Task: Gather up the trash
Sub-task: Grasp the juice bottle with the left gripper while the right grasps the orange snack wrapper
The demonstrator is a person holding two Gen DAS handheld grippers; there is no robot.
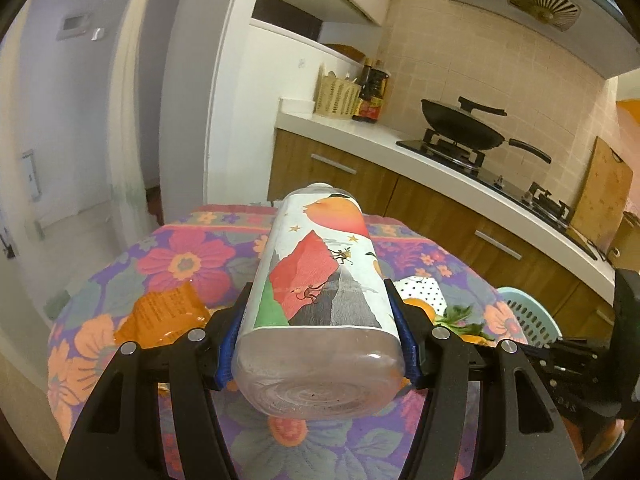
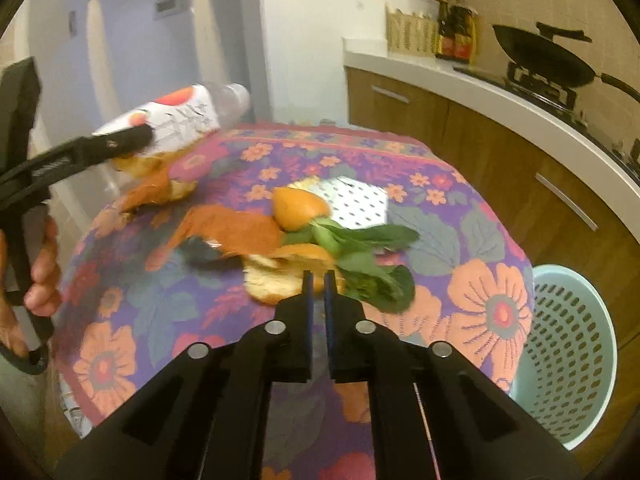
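Note:
My left gripper point(image 1: 318, 336) is shut on a clear plastic bottle point(image 1: 316, 292) with a colourful label and holds it above the table; the bottle also shows in the right wrist view point(image 2: 176, 116) at upper left. My right gripper point(image 2: 319, 280) is nearly shut and empty, its tips just over orange peels point(image 2: 298, 208) and green leaves point(image 2: 360, 248) on the flowered tablecloth point(image 2: 480, 296). An orange wrapper point(image 2: 236, 228) lies left of the peels, another point(image 1: 168, 312) left of the bottle. A white dotted paper point(image 2: 356, 200) lies behind the peels.
A pale blue perforated basket point(image 2: 568, 352) stands on the floor right of the table, also in the left wrist view point(image 1: 528, 316). A kitchen counter point(image 1: 400, 140) with a wok point(image 1: 468, 124), bottles and a wicker holder runs behind.

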